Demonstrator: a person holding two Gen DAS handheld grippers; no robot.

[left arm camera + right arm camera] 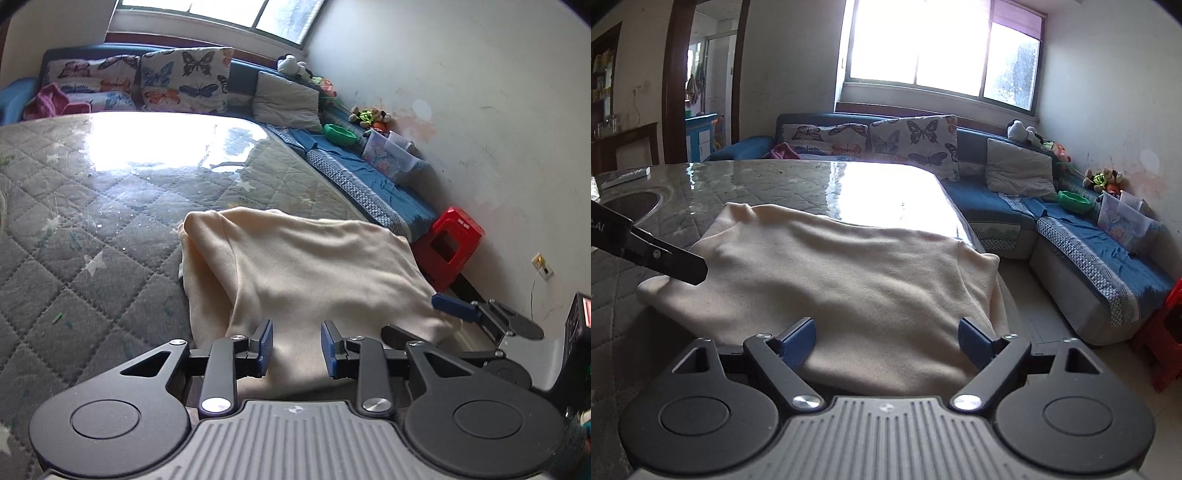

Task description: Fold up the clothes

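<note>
On the quilted grey table (pixel 92 229), under a glossy clear cover, a cream garment (pixel 314 266) lies folded at the near edge, its front hem hanging over that edge. In the left wrist view its long axis runs from the near left to the far right, with a folded corner at the upper left and the right side reaching toward the table's right edge.

Left gripper (pixel 297 349): jaws partly open, blue pads apart, the cream cloth showing in the gap between them; neither pad visibly presses on it. In the right wrist view one black finger of this gripper (pixel 670 264) reaches in from the left and lies over the garment's left corner.

Right gripper (pixel 886 341): jaws spread wide, pads well apart, the garment's near edge lying between them without being pinched. In the left wrist view its blue pad (pixel 456 306) stands just beside the garment's right corner.

On the blue sofa (pixel 997 206) beyond the table's right side: a green bowl (pixel 1075 201), contents not discernible, and to its right a clear plastic bin (pixel 1126 218) with a cartoon print, contents also not discernible. A red stool (pixel 448 243) stands on the floor near the wall.
</note>
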